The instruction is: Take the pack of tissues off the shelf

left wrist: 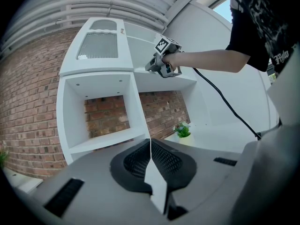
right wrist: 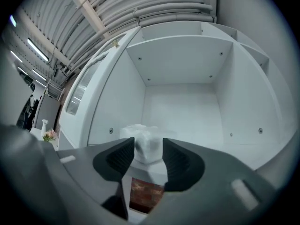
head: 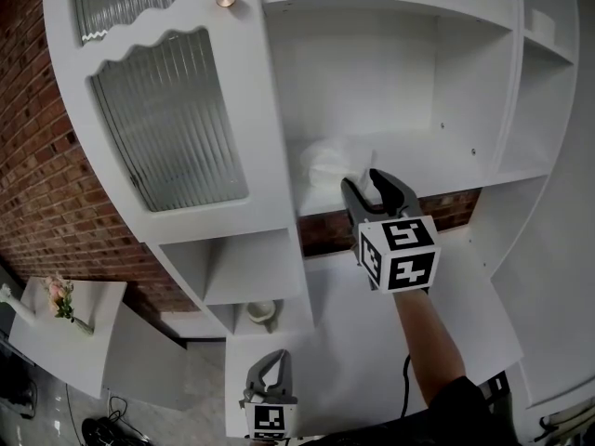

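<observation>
Tissues (head: 325, 163) at shelf (head: 444, 177) edge, seemingly in right gripper (head: 363, 178)

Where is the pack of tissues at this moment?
In the head view the pack of tissues lies at the front of the middle shelf, right of the ribbed glass door, clamped between the jaws of the right gripper.

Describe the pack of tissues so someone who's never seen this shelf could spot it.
On the white shelf unit, find the big open compartment right of the ribbed-glass door. The pack of tissues sits at its front left, between the right gripper's jaws: a soft, crinkly white bundle, the only loose thing there.
</observation>
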Tool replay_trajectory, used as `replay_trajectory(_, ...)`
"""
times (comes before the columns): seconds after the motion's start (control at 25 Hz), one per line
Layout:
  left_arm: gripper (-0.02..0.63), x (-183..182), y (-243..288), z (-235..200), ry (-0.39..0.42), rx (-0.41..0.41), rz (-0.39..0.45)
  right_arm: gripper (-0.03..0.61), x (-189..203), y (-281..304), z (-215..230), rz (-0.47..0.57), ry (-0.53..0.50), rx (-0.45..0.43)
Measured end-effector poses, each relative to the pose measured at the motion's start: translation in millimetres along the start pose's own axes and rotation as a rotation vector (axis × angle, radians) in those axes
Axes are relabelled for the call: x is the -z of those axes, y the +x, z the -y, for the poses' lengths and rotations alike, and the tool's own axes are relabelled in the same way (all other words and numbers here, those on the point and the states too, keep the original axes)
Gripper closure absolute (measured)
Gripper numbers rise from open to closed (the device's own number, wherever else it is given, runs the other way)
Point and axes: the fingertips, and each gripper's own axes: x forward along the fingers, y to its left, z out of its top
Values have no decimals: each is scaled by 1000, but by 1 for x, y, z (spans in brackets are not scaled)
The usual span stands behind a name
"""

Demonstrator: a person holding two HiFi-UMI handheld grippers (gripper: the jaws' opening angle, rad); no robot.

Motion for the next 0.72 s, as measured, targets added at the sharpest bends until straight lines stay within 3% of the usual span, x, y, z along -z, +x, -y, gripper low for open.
replay_trajectory(0.12, 601, -2, -1, 2, -20, 7, 12, 453, 1, 1, -5, -8, -13, -16)
replay_trajectory(0.72, 601, 2, -12, -4, -26, -15, 3, 515, -6, -10, -8, 79, 48, -50)
